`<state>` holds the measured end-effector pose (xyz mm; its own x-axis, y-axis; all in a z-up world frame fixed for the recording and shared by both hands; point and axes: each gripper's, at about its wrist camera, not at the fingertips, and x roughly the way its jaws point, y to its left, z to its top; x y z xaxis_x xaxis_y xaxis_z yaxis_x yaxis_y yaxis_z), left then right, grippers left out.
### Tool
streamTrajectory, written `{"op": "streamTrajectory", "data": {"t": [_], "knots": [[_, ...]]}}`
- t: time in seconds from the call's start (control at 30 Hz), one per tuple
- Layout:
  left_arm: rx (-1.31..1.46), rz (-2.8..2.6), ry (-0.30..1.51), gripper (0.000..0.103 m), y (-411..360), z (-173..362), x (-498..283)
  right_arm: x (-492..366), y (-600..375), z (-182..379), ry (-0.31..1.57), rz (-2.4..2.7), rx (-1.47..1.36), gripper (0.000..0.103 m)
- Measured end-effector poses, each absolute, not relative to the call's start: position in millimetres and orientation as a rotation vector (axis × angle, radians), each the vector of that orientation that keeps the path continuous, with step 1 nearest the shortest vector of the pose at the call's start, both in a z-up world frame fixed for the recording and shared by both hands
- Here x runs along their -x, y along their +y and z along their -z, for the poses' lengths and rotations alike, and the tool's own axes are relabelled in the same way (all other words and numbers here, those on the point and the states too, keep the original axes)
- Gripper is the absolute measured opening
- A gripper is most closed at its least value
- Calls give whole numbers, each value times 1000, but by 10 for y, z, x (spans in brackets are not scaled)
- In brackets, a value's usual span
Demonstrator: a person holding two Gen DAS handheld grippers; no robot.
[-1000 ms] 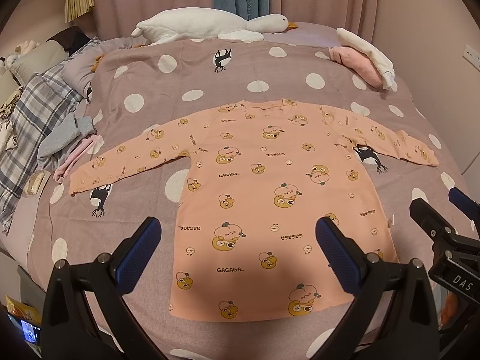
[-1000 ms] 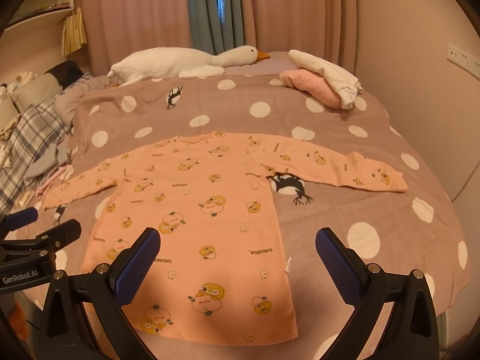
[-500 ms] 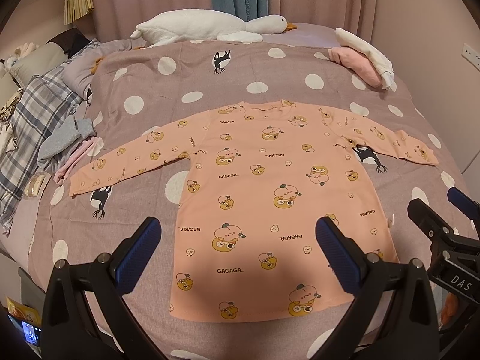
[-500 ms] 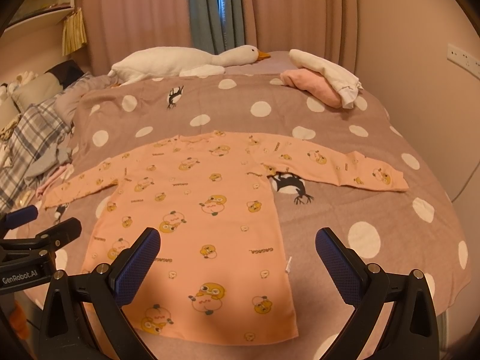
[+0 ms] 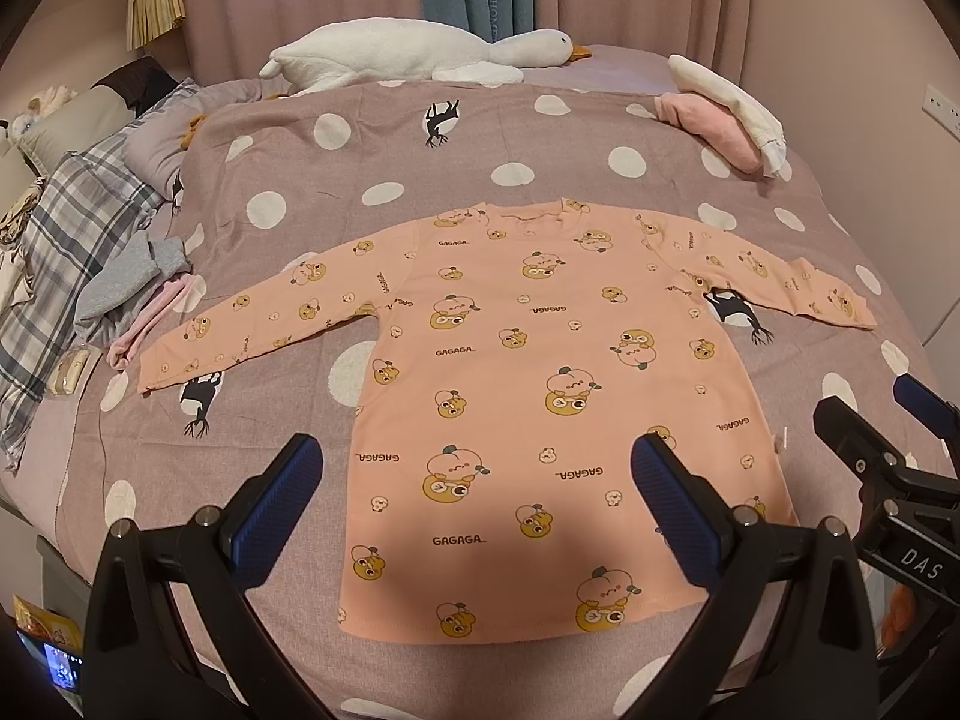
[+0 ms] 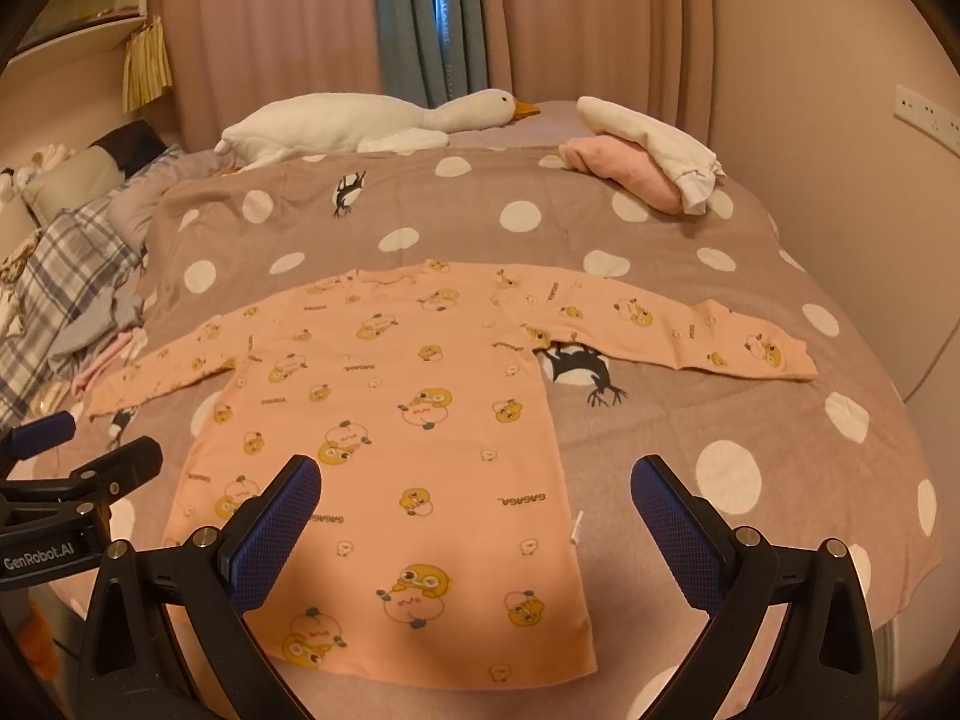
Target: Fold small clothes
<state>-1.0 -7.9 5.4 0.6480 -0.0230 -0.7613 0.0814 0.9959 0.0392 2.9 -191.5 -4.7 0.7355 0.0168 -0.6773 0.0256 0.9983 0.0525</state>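
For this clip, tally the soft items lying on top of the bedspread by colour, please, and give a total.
Peach printed long-sleeve top: 1
White: 2, the goose plush and a folded garment
Pink: 2, a folded garment and a crumpled one
Grey crumpled garment: 1
Total: 6

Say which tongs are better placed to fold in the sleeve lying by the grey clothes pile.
Probably the left tongs: open, empty, and on that sleeve side of the peach top. The right tongs hang over the opposite hem side.
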Motion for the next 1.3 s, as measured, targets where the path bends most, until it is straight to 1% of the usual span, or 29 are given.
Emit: {"op": "streamTrajectory", "data": {"t": [0.83,1.0,1.07,1.17,1.3], "knots": [[-73,60,865,103,-95,-42,15,-30,-1927,47,746,6,-63,102],[-91,68,880,103,-137,38,6,-36,-1914,39,755,7,-66,102],[-97,80,891,103,-159,87,-3,52,-1965,176,766,3,-72,102],[-85,106,917,103,-157,180,-37,-15,-2004,300,821,-53,-135,102],[12,142,1002,103,-65,386,-178,-95,-2154,502,871,-191,-336,102]]}}
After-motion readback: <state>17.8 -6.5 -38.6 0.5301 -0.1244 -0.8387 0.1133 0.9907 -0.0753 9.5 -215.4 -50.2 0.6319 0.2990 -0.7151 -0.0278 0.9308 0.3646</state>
